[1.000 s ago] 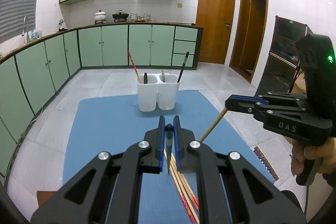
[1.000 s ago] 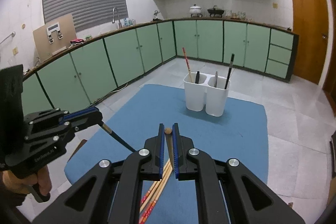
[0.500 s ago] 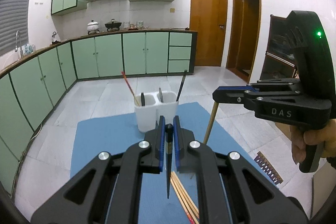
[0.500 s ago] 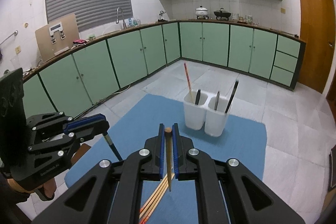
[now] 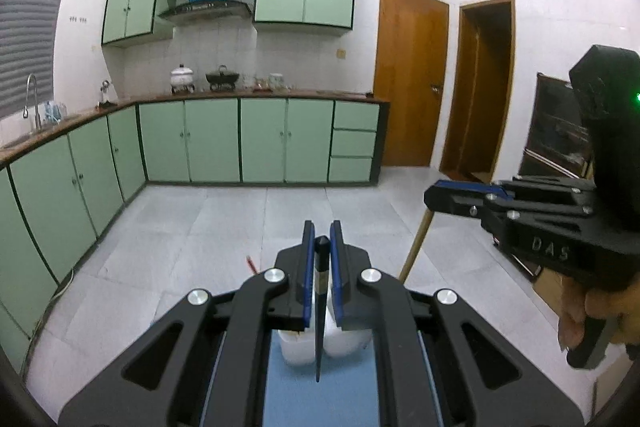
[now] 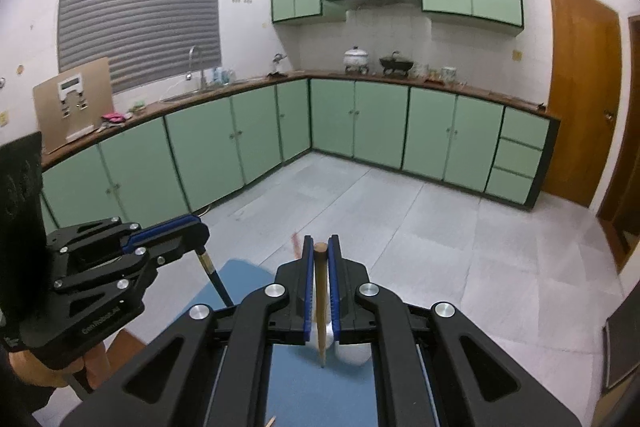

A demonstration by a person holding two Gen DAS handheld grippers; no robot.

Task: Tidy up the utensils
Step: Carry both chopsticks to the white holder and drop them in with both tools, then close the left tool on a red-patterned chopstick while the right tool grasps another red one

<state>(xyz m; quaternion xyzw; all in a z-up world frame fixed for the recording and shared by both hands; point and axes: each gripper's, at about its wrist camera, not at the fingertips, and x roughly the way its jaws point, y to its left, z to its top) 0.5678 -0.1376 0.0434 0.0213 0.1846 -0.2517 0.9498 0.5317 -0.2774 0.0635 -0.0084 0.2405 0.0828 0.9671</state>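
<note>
My left gripper point(image 5: 321, 241) is shut on a black chopstick point(image 5: 319, 323) that hangs point down above the white two-cup holder point(image 5: 298, 349), which is mostly hidden behind the jaws. My right gripper point(image 6: 319, 255) is shut on a wooden chopstick point(image 6: 320, 307), also point down above the holder point(image 6: 354, 354). The right gripper point(image 5: 460, 197) with its wooden chopstick point(image 5: 414, 251) shows in the left wrist view. The left gripper point(image 6: 176, 229) with its black chopstick point(image 6: 216, 281) shows in the right wrist view.
The holder stands on a blue mat point(image 5: 320, 399) over a table. A red chopstick tip point(image 5: 251, 264) sticks up from the holder. Green kitchen cabinets point(image 5: 260, 139) and a tiled floor lie behind. A loose wooden chopstick tip point(image 6: 271, 421) lies on the mat.
Both grippers have risen and moved forward over the holder, carrying their chopsticks. The chopsticks have swung to hang nearly vertical. The loose chopsticks on the mat have dropped almost out of sight.
</note>
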